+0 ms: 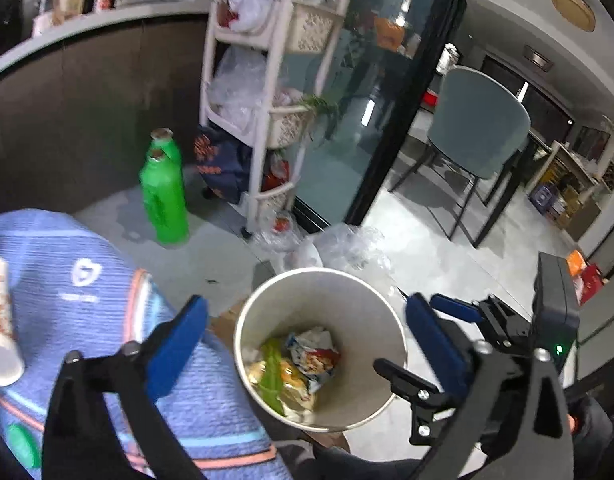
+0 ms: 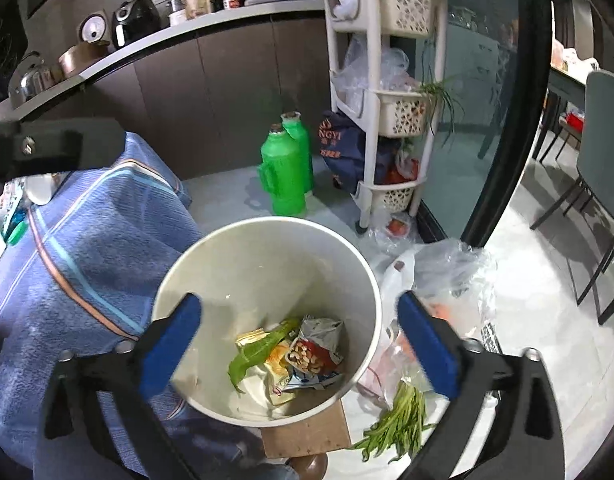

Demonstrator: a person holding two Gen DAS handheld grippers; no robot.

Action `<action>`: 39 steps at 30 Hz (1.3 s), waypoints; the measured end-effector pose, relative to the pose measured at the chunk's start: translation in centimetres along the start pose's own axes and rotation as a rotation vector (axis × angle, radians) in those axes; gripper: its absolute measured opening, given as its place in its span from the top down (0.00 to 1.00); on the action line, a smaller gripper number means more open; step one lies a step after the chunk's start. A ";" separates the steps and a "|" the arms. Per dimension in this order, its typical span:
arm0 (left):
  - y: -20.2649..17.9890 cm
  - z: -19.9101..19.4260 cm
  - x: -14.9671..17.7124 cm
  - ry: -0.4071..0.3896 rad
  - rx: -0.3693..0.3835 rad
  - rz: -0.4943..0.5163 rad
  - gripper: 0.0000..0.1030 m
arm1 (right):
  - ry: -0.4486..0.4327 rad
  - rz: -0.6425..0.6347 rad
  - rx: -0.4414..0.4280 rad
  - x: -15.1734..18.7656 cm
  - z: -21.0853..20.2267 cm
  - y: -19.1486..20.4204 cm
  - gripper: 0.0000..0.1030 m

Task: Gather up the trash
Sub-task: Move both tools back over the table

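Kitchen floor beneath: white bin [image 2: 267, 320] with wrappers directly below right tongs [image 2: 299, 340], just left of left tongs [image 1: 307, 344]'s right finger; both spread wide, empty.

Wrappers [image 2: 307, 354] lie in bin [image 2: 211, 264]; towel [image 2: 107, 248] left of it, bottles [image 2: 285, 172] behind, bags [image 2: 447, 276] right.

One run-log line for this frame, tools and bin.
left tool: open, empty | right tool: open, empty | white bin: upright, wrappers and green leaf inside | green stems: on floor
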State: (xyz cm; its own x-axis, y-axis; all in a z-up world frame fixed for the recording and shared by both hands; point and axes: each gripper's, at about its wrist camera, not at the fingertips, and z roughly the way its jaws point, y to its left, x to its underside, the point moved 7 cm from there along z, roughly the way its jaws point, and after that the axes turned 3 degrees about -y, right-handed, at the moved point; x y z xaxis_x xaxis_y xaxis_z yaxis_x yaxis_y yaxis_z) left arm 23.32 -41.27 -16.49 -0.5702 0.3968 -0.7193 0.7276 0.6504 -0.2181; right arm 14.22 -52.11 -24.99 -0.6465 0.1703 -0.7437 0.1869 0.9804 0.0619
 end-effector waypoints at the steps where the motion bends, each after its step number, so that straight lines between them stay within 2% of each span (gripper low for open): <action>1: 0.0 -0.5 0.1 -0.003 -0.005 -0.001 0.03 | -0.001 -0.003 -0.001 -0.2 -0.3 0.3 0.08; 6: 0.4 -3.4 0.3 -0.017 -0.042 -0.019 0.03 | -0.016 0.005 -0.003 -1.0 -2.4 1.4 0.08; 13: 1.4 -9.8 0.3 -0.072 -0.092 -0.075 0.03 | -0.068 -0.024 -0.013 -2.8 -7.0 4.3 0.08; 18: 2.6 -15.6 0.6 -0.116 -0.175 -0.120 0.03 | -0.095 -0.048 -0.040 -3.3 -10.6 7.1 0.08; 23: 4.4 -20.4 2.1 -0.124 -0.275 -0.154 0.03 | -0.110 -0.080 -0.077 -3.5 -13.3 10.4 0.08; 27: 7.1 -23.6 5.1 -0.112 -0.341 -0.221 0.03 | -0.116 -0.120 -0.117 -3.5 -14.5 13.8 0.08; 30: 9.6 -25.7 7.7 -0.099 -0.395 -0.257 0.03 | -0.088 -0.137 -0.160 -3.6 -14.3 17.0 0.08; 36: 16.4 -29.8 13.7 -0.047 -0.508 -0.393 0.03 | -0.015 -0.180 -0.317 -3.1 -12.6 23.9 0.08; 39: 19.4 -31.1 16.0 -0.032 -0.523 -0.455 0.03 | 0.022 -0.207 -0.405 -3.1 -11.5 27.6 0.08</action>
State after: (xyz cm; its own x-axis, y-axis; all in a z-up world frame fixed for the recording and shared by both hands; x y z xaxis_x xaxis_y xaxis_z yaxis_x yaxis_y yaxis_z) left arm 16.48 -2.18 -11.68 -0.7579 -0.0036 -0.6523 0.1347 0.9776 -0.1619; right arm 12.94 -24.42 -13.30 -0.6562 -0.0354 -0.7537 -0.2489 0.9531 0.1720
